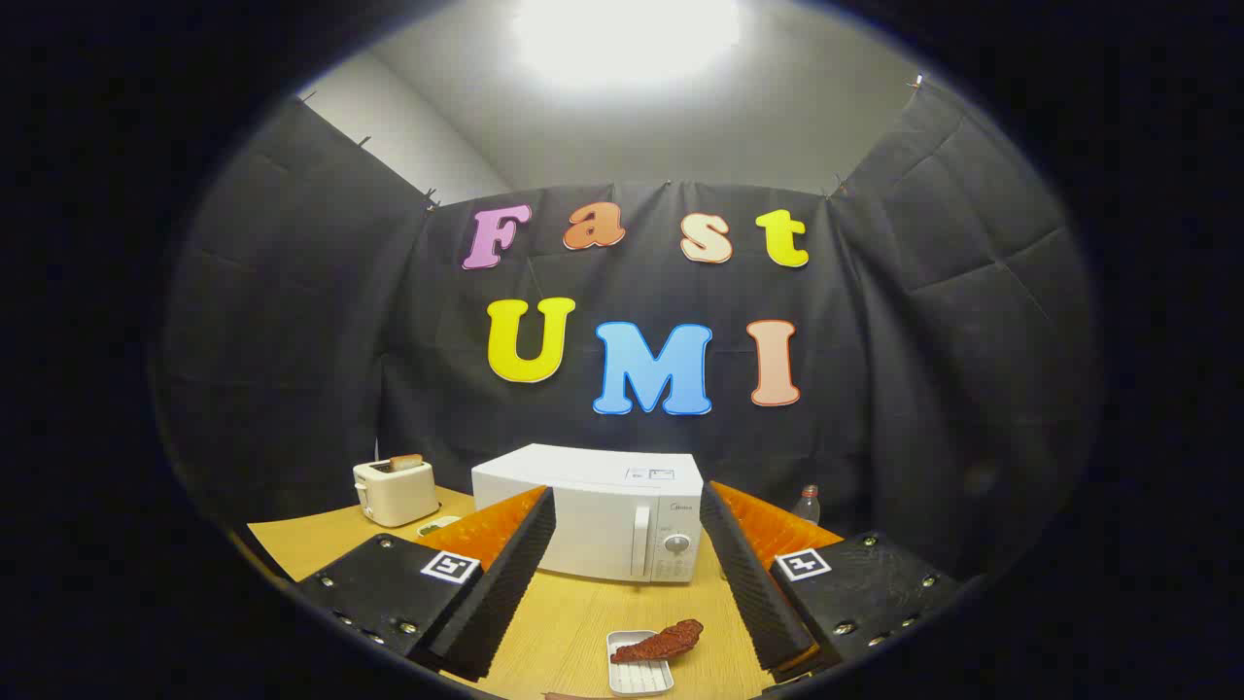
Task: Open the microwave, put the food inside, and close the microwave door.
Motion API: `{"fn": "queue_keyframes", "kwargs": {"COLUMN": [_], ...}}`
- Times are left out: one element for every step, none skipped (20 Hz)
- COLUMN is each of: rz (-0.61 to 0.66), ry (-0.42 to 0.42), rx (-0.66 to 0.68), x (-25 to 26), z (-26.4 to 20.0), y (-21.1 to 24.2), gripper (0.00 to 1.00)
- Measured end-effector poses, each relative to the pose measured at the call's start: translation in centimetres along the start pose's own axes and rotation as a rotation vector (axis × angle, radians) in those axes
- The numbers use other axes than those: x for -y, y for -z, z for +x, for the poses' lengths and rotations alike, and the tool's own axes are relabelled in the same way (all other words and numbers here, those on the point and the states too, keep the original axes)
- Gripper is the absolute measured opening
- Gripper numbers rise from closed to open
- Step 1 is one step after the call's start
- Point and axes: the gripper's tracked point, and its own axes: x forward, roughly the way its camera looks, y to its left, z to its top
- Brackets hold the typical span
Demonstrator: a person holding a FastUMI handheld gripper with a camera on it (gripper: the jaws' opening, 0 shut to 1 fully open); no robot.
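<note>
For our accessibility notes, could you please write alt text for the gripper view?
The open gripper frames a closed white microwave on a wooden table, with food on a small white tray between the fingers. A toaster stands beside the microwave.

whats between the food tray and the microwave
Bare wooden table between the food tray and the closed microwave, seen in the gripper view between the open fingers.

The gripper (627, 583) hangs level, its jaws spread wide apart with nothing held between them

White microwave (603, 525), door closed, beyond reddish food (661, 642) on a small white tray (637, 676).
</note>
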Motion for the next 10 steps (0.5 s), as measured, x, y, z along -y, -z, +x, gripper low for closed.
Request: {"fn": "queue_keyframes", "kwargs": {"rz": [-0.003, -0.007, -0.010, -0.011, -0.013, -0.016, -0.018, -0.018, -0.017, -0.017], "ry": [0.002, 0.003, 0.002, 0.001, 0.000, 0.002, 0.004, 0.003, 0.001, -0.002], "rx": [0.000, -0.002, -0.004, -0.005, -0.005, -0.003, -0.002, -0.001, -0.003, -0.004], "x": [-0.10, -0.17, -0.34, -0.45, -0.52, -0.53, -0.52, -0.59, -0.66, -0.69], "z": [0.03, -0.02, 0.04, 0.06, 0.12, 0.12, 0.08, 0.03, 0.05, 0.07], "y": [0.10, 0.08, 0.18, 0.24, 0.24, 0.15, 0.21, 0.17, 0.29, 0.32], "gripper": [0.95, 0.95, 0.95, 0.95, 0.95, 0.95, 0.95, 0.95, 0.95, 0.95]}}
